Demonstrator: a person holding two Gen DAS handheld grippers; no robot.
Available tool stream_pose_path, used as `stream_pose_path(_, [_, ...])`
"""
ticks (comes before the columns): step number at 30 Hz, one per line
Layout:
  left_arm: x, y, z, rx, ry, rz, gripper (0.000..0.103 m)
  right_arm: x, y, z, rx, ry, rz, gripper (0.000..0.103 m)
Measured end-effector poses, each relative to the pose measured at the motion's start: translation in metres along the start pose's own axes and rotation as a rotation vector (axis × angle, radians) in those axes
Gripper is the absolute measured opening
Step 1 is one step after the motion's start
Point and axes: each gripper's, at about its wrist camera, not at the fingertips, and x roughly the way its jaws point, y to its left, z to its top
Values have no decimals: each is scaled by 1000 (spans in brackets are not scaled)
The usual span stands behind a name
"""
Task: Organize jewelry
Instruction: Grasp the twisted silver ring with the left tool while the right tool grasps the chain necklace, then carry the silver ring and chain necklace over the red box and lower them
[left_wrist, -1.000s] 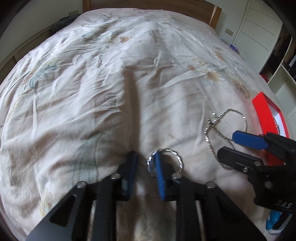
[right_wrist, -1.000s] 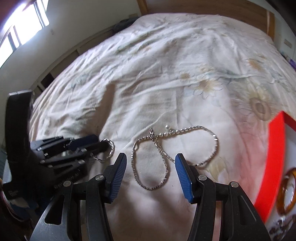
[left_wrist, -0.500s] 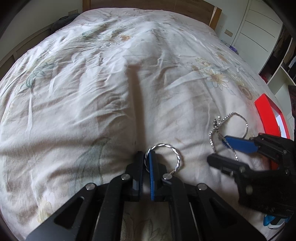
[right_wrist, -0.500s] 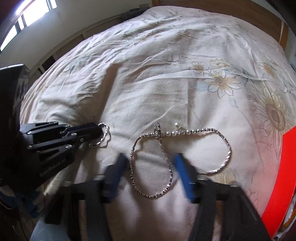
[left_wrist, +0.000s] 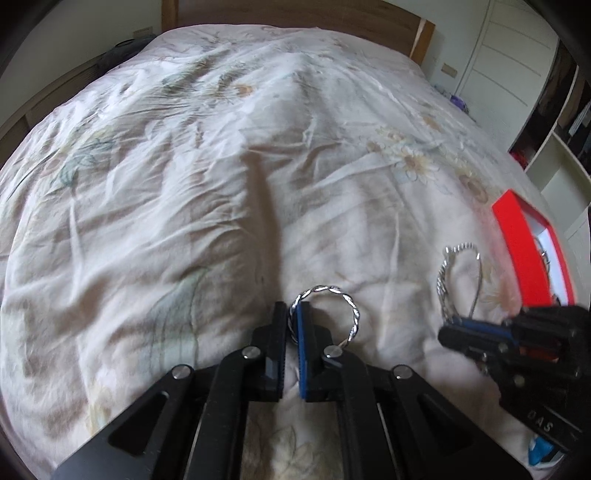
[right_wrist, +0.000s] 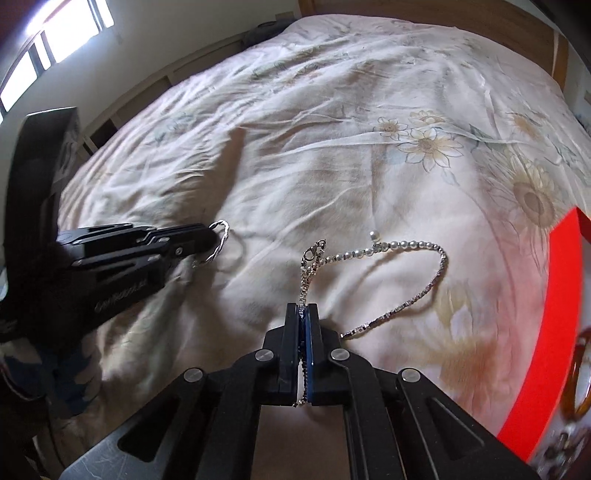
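Note:
My left gripper (left_wrist: 292, 317) is shut on a twisted silver bangle (left_wrist: 347, 301), pinching its left rim just above the floral bedspread; it also shows in the right wrist view (right_wrist: 218, 240). My right gripper (right_wrist: 303, 312) is shut on a silver chain with pearl beads (right_wrist: 406, 245), whose loop trails to the right over the bedspread. In the left wrist view the chain (left_wrist: 447, 266) hangs from the right gripper (left_wrist: 448, 330). A red jewelry box (left_wrist: 517, 236) lies at the right; it also shows in the right wrist view (right_wrist: 546, 332).
An amber bangle (right_wrist: 574, 373) lies inside the red box. The wrinkled bedspread (left_wrist: 221, 184) stretches to a wooden headboard (left_wrist: 295, 14). White cupboards (left_wrist: 517, 55) stand at the far right. A window (right_wrist: 55, 33) is at the left.
Both grippers closed: the left one shut on the twisted bangle, the right one shut on the chain. The chain's near loop has been drawn up between the right jaws.

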Motion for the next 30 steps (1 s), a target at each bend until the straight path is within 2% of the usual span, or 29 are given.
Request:
stream_pose_path(13, [-67, -2, -20, -70, -50, -48, 4, -76, 37, -32, 43, -76, 44, 3])
stream_pose_path(23, [-140, -12, -44, -78, -126, -81, 4, -139, 67, -62, 42, -136, 19, 3])
stream_pose_path(30, [-179, -28, -62, -72, -158, -100, 4, -181, 73, -88, 49, -188, -7, 3])
